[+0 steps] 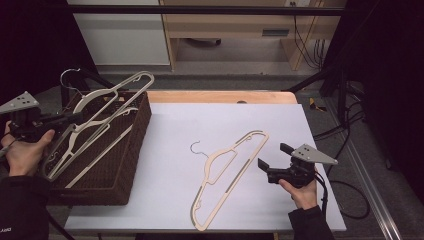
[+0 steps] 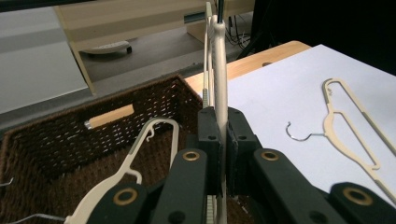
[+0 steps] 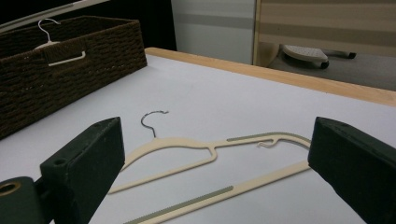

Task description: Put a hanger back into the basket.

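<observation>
A: Table (image 1: pixel 165 200), white top. Brown woven basket (image 1: pixel 132 150) at its left edge, cream hangers inside.

B: Left gripper (image 2: pixel 223 135)?

A: Jaws clamped on a cream hanger (image 1: pixel 107 107), held over the basket.

B: Right gripper (image 1: pixel 272 157)?

A: Jaws wide apart, nothing between them. A second hanger (image 1: pixel 227 175) lies flat on the table just beside it.

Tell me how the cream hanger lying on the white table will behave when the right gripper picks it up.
The hanger looks thin and flat, so probably light and fairly stiff. Its open frame lies flush on the table, so it may slide before lifting. Gripped by one arm, it would likely swing, hook dipping.
</observation>
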A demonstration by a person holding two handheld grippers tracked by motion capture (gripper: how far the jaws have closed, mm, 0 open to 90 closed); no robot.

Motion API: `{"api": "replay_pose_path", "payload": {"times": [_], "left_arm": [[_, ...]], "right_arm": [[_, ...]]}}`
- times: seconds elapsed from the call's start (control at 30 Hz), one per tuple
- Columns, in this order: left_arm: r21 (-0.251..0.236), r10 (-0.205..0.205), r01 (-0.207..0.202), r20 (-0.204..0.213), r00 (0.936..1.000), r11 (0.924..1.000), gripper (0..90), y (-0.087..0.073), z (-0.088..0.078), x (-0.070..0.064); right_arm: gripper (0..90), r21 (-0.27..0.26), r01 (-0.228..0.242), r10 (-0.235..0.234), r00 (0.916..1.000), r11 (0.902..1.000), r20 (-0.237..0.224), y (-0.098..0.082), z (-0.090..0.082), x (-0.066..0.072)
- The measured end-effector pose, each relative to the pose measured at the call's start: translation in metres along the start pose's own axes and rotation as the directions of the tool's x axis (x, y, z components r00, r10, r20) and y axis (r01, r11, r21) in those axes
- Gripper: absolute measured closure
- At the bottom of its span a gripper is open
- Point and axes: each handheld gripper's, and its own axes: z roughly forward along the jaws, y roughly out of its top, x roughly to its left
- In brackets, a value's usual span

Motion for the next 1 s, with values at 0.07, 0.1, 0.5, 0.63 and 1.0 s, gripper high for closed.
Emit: {"api": "replay_pose_path", "payload": {"times": [0.07, 0.1, 0.5, 0.63, 1.0], "left_arm": [[0.008, -0.004, 0.004, 0.001, 1.0, 1.0, 86.3, -0.005, 0.0, 0.005], [0.008, -0.004, 0.004, 0.001, 1.0, 1.0, 86.3, -0.005, 0.0, 0.005], [0.088, -0.01, 0.012, -0.027, 0.9996, 0.996, 86.3, -0.028, 0.0, 0.031], [0.117, -0.024, 0.028, -0.033, 0.9992, 0.9927, 86.3, -0.038, 0.004, 0.035], [0.182, -0.061, 0.067, -0.038, 0.9974, 0.9809, 86.2, -0.061, 0.026, 0.031]], "right_arm": [[4.2, 0.002, 0.0, 0.0, 1.0, 1.0, 0.0, 0.0, 0.0, 0.0], [4.2, 0.002, 0.0, 0.0, 1.0, 1.0, 0.0, 0.0, 0.0, 0.0], [4.0, 0.004, -0.001, 0.001, 1.0, 1.0, 0.001, 0.0, 0.001, 0.0], [4.0, 0.007, -0.002, 0.002, 1.0, 1.0, 0.002, 0.0, 0.001, 0.0], [3.9, 0.007, -0.003, 0.003, 1.0, 1.0, 0.002, 0.0, 0.001, 0.0]]}}
